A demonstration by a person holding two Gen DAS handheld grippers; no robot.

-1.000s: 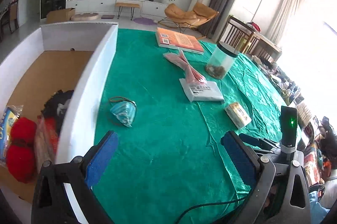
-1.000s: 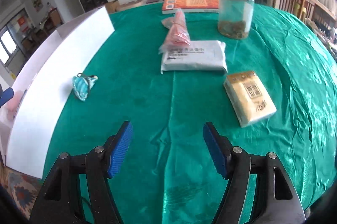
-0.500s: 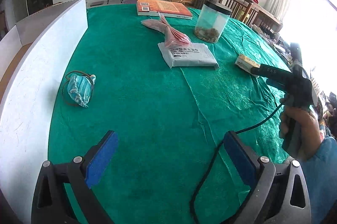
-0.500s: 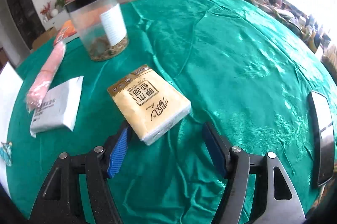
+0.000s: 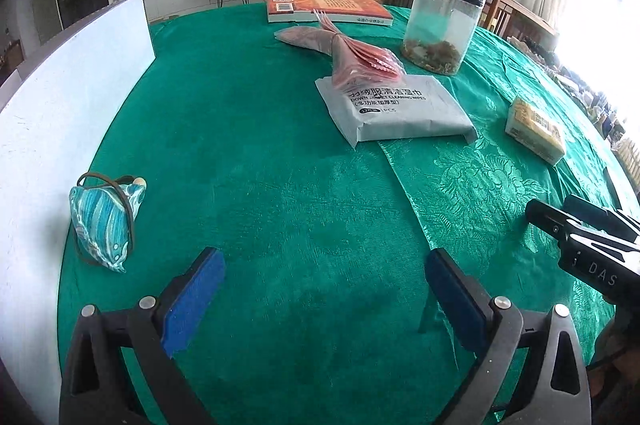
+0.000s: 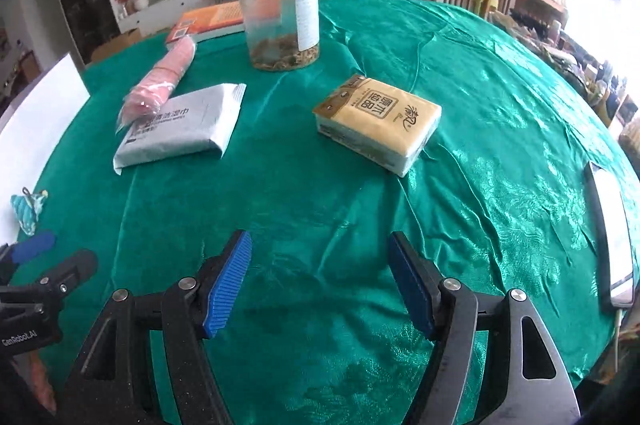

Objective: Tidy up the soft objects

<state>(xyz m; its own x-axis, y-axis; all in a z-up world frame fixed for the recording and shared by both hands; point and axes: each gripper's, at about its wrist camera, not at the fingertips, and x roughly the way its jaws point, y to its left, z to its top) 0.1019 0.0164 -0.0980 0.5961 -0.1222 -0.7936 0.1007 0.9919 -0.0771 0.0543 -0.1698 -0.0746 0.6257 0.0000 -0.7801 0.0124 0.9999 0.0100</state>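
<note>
A yellow tissue pack lies on the green cloth ahead of my open, empty right gripper; it also shows in the left wrist view. A grey wet-wipes pack lies mid-table with a pink packet resting on its far end. A blue-green face mask lies beside the white box wall. My left gripper is open and empty, right of the mask.
A clear jar with a black lid and an orange book stand at the back. A phone lies at the right table edge. The right gripper's body shows in the left wrist view.
The left gripper has swung from over the white box to the table. The right gripper turned right toward the yellow tissue pack, then drew back a little from it.
</note>
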